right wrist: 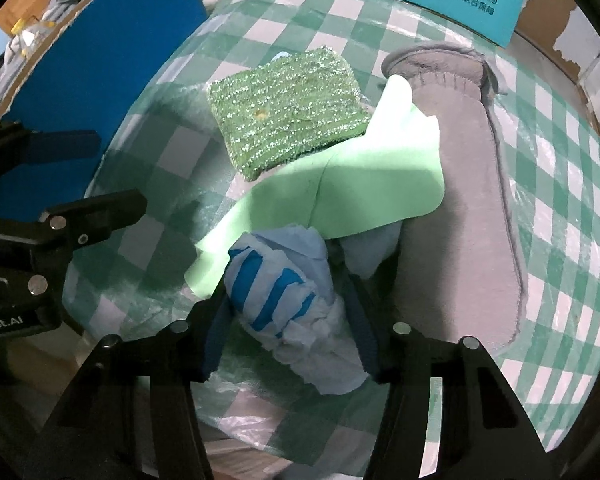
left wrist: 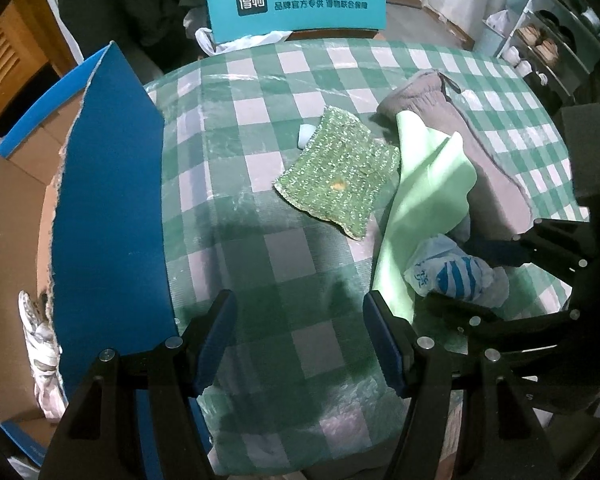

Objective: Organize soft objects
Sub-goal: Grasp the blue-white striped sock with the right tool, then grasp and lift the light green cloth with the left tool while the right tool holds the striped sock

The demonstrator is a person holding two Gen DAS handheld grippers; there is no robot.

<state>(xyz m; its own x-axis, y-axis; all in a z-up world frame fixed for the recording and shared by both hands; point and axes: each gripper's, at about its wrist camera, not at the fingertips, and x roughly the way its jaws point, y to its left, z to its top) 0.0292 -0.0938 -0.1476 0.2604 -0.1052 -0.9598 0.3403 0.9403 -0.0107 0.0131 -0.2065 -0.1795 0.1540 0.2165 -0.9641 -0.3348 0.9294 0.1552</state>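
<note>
We hold right claw (right wrist: pixel 288 320) clamped on blue-striped bag (right wrist: pixel 284 296), beside pale green cloth (right wrist: pixel 340 184), likely bound for cardboard box (left wrist: pixel 16 216). Left claw (left wrist: pixel 300 336) apart, empty, over worktop (left wrist: pixel 260 264) near box.

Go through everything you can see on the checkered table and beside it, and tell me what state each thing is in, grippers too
Left gripper: open, empty, over the tablecloth.
Right gripper: shut on the blue striped bag.
Blue striped bag: crumpled, held between the fingers.
Light green cloth: loosely folded, partly over the grey fabric.
Glittery green pad: lying flat.
Grey fabric: stretched out flat.
Cardboard box: open, a white item inside.
</note>
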